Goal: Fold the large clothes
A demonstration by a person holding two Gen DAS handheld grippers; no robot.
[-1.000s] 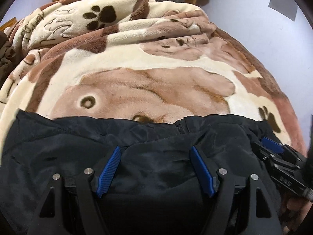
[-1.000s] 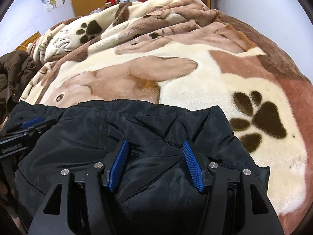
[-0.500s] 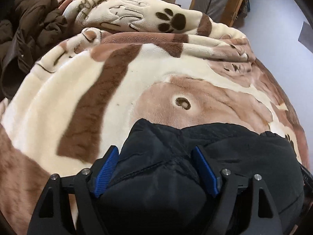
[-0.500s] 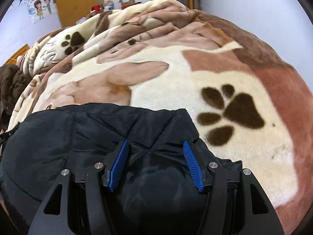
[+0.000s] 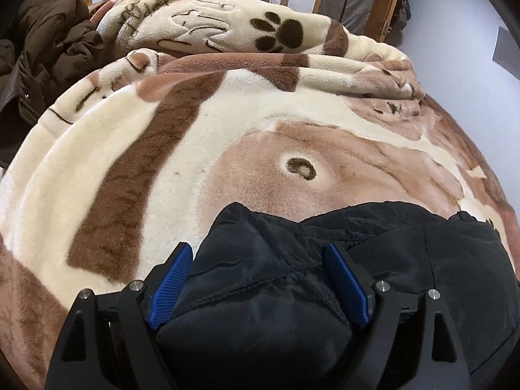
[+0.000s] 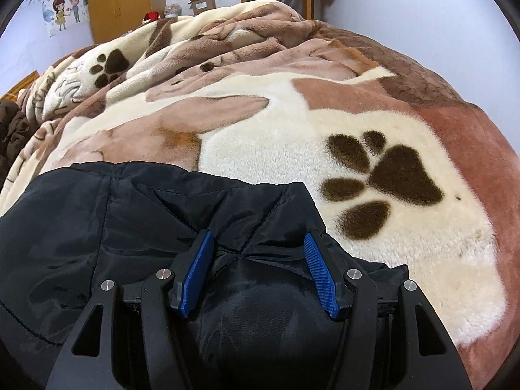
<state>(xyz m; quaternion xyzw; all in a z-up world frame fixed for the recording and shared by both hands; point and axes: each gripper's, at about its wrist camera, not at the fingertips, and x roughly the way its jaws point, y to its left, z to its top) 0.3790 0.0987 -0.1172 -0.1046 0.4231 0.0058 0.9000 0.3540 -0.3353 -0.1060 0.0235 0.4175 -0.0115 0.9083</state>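
A black padded jacket (image 5: 406, 253) lies bunched at the near edge of a plush paw-print blanket (image 5: 227, 113). My left gripper (image 5: 256, 250) has a thick fold at the jacket's left corner between its blue pads; the jaws are opening, and the fabric still fills the gap and touches both pads. In the right wrist view the jacket (image 6: 97, 221) stretches away to the left. My right gripper (image 6: 257, 235) is shut on a puffy fold at the jacket's right end, over the blanket (image 6: 292, 130). Neither gripper shows in the other's view.
A brown coat (image 5: 42, 48) lies heaped at the bed's far left, also seen as a brown coat (image 6: 13, 123) in the right view. The blanket is rumpled into ridges at the back. Wooden cupboards, a cardboard box (image 6: 201, 1) and pale walls stand behind the bed.
The left gripper has travelled left with its fold, so bare blanket now shows on its left and the right gripper has left its view. The jacket sits more bunched. The right gripper has barely moved.
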